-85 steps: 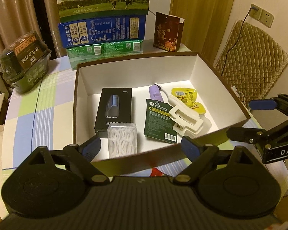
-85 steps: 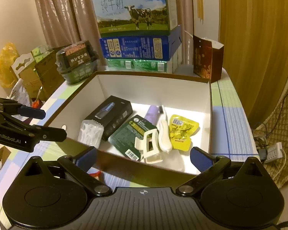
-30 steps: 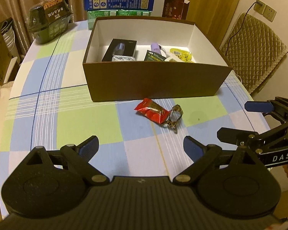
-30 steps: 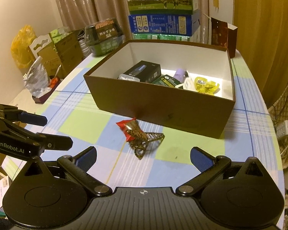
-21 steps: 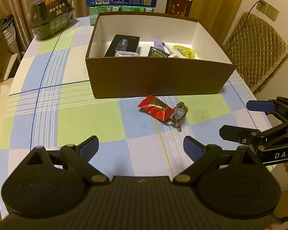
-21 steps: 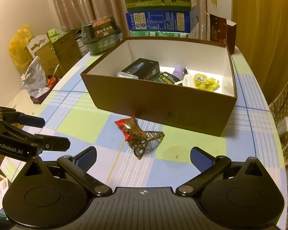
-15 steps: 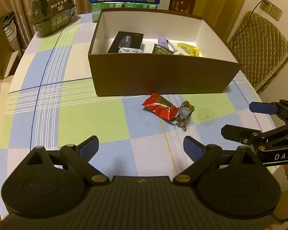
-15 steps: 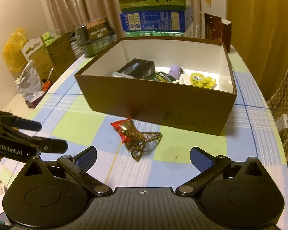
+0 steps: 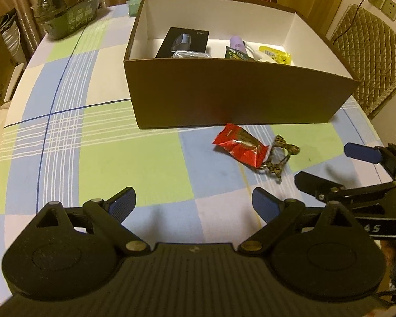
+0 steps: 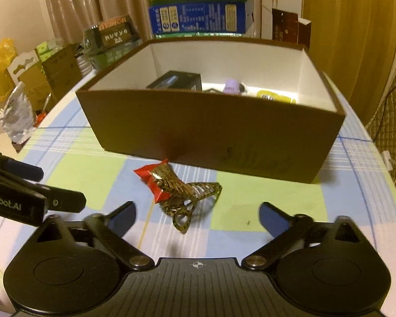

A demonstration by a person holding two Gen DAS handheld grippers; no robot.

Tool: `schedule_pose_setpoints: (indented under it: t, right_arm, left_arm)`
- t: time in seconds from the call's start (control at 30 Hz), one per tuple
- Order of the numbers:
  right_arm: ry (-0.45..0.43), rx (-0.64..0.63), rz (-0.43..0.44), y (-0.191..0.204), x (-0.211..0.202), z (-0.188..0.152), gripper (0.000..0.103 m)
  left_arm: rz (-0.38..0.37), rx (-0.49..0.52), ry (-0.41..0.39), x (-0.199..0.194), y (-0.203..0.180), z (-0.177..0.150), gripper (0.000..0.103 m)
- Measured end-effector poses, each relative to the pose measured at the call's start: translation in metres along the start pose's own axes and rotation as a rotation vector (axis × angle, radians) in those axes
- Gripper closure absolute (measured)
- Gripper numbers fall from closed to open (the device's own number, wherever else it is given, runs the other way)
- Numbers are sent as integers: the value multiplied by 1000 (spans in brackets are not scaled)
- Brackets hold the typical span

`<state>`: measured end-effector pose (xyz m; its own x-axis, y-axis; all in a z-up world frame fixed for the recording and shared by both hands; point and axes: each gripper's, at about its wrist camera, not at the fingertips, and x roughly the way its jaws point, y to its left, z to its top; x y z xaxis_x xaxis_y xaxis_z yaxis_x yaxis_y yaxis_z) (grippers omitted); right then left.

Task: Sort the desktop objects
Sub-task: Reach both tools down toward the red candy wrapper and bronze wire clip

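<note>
Right gripper (image 10: 196, 215): fingers (image 10: 124, 218) apart and closing, nothing pressed between them. It sits low over the bench (image 10: 277, 211), with the leopard-print hair claw (image 10: 190, 198) just ahead of the gap and nearer the left pad.

Left gripper (image 9: 194, 203): fingers (image 9: 122, 202) wide apart and empty, above a green and a white square of the checked cloth. In the right wrist view it shows at the left edge as a black arm lettered "Robot.AI".

Leopard-print hair claw (image 9: 277, 158): lies on the bench in front of the box, touching the red snack packet (image 9: 240, 146). One end of the packet overlaps the claw; the other end points to the box wall.

Brown cardboard box (image 9: 237, 95): open top, white inside, standing on the bench behind the packet. Contents visible over the near wall:
- black product box (image 9: 183, 42), left part
- clear plastic item (image 9: 190, 54), just in front of it
- lilac cylinder (image 9: 237, 42), middle
- dark green card packet (image 9: 236, 52), beside the cylinder
- yellow sachet (image 9: 276, 55), right part

Beyond the box: a dark green wrapped package (image 9: 66, 2) at the bench's far left, stacked milk cartons (image 10: 198, 8) behind, and a small dark brown carton (image 10: 290, 26) at the far right corner.

Off the bench: a quilted chair back (image 9: 369, 58) on the right.
</note>
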<state>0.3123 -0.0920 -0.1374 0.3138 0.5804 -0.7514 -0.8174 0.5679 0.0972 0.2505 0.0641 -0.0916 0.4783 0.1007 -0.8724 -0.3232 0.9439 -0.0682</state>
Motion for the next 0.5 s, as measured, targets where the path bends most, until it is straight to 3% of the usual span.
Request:
schedule_pose_setpoints:
  t: [0.17,0.5]
  right_arm:
    - [42,44,-2,0,23,-2,30]
    - [36,101,-15,-1,45,0,40]
  left_arm:
    - [-1,6,29,16,7,6,10]
    - [-1,35,70,42,17,16,10]
